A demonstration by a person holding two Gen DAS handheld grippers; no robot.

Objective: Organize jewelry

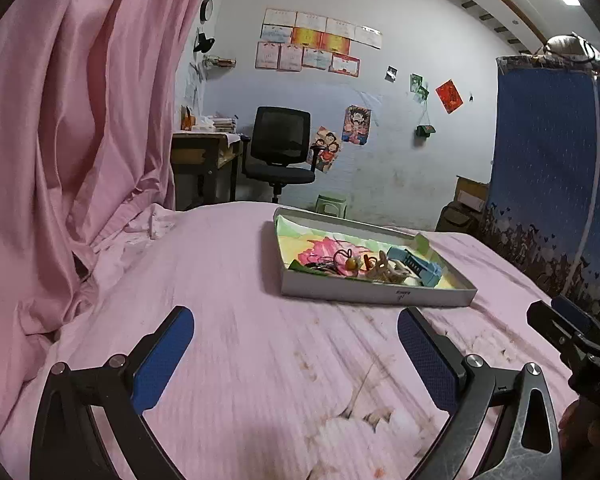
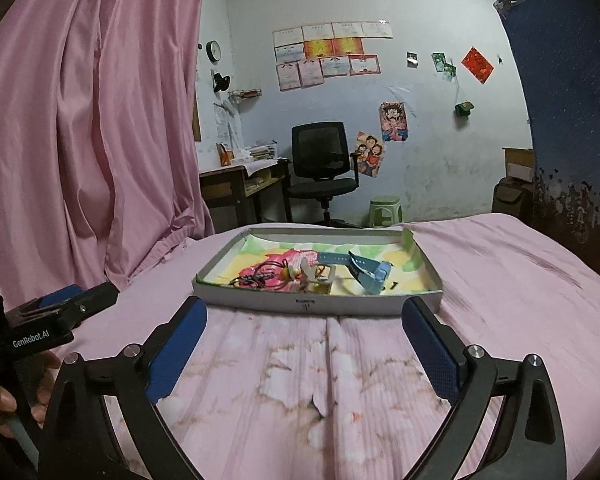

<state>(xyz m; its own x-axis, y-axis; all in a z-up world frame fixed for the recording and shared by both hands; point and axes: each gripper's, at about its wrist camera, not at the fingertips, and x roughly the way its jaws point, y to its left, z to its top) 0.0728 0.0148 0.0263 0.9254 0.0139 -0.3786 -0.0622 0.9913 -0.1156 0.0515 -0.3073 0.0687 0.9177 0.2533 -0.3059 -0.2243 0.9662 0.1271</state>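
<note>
On pink bedspread, jewelry tray lies beyond both empty, wide-apart jaws.

Tray on bed, w/ watch right of cords inside; chair & desk behind.

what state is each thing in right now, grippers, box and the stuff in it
left gripper: open, nothing between its fingers
right gripper: open, empty
shallow box: lidless, flat on the pink bedsheet
blue watch: in the box, strap unfastened
hair ties: tangled heap in the box
</note>
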